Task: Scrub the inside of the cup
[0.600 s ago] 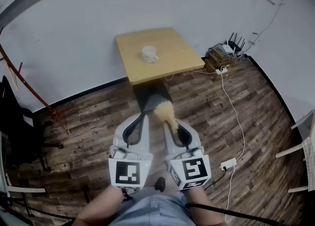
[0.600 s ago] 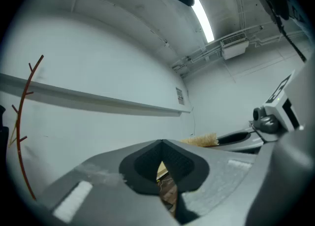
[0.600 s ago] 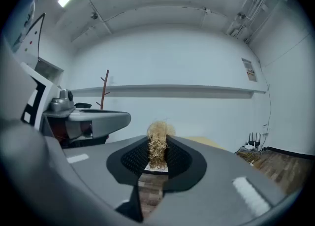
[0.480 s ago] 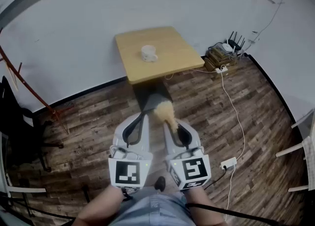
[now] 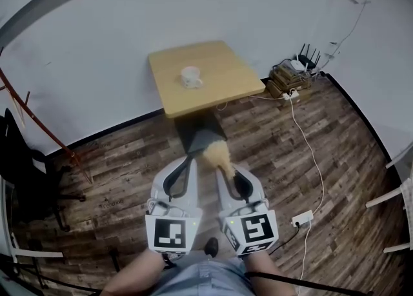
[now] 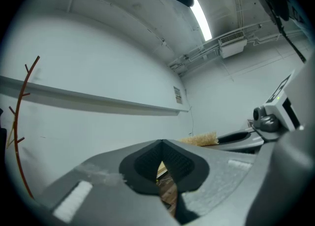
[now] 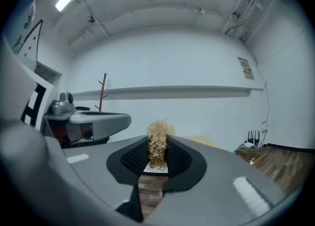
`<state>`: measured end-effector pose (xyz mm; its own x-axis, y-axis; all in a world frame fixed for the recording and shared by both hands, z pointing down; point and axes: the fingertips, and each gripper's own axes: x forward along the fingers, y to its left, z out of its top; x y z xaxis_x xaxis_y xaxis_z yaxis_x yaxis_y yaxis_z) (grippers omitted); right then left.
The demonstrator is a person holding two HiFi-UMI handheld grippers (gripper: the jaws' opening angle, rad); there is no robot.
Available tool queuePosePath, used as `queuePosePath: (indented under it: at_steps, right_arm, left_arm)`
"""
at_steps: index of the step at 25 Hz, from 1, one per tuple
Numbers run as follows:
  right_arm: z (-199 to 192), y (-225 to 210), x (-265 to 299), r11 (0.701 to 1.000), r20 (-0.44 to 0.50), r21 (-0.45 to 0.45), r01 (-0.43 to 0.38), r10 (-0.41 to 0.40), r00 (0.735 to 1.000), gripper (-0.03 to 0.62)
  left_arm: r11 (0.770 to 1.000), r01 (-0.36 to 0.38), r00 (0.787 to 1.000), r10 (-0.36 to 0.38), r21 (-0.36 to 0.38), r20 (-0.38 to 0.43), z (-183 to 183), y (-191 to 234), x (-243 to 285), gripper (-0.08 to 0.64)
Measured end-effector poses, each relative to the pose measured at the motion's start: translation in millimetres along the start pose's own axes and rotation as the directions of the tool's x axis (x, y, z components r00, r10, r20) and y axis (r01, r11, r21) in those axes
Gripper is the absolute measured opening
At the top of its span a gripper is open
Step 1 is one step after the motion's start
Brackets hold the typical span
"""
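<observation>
left hand-held gripper [image 6: 161, 144]: jaws closed together, nothing between them. right hand-held gripper [image 7: 157, 142]: clamped on a straw-coloured scrubber [image 5: 216, 153], its fibres sticking out past the tips. i see the white cup [image 5: 190, 77] upright on the bench [image 5: 229, 82], well apart from both grippers, which are over the wood floor [image 5: 122, 159]

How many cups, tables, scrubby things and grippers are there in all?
cup: 1
table: 1
scrubber: 1
grippers: 2, the left gripper and the right gripper
Total: 5
</observation>
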<state>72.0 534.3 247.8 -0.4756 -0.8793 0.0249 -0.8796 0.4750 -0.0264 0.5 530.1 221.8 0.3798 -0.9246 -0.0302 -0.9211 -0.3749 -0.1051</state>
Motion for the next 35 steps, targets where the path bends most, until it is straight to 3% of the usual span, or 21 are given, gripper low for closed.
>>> queuePosePath:
  at_steps: [9,16,27,35]
  right_arm:
    - [-8.4,-32.0,-14.4,0.998,0.004,0.055,-0.02,0.02,1.0,0.078]
    - [-18.8,-38.6,-4.0,0.997,-0.015,0.074,-0.035,0.037,0.999,0.078]
    - [-36.9,-58.7,95.6,0.996,-0.068,0.079,-0.031,0.036,0.997,0.078]
    - [-15.0,-79.6,186.6,0.999,-0.043,0.052,-0.004,0.006,0.999,0.078]
  left_arm:
    - [1.0,-0.026,1.0,0.026,-0.011,-0.014,-7.0,-27.1,12.9,0.02]
    - [0.999,-0.039,0.999,0.038,-0.016,-0.035,-17.3,-25.2,25.8,0.02]
    - [0.998,-0.034,0.996,0.029,-0.056,-0.083,-53.7,36.3,105.5,0.02]
    - [0.998,-0.008,0.999,0.006,-0.056,-0.035,-45.1,94.3,180.2,0.02]
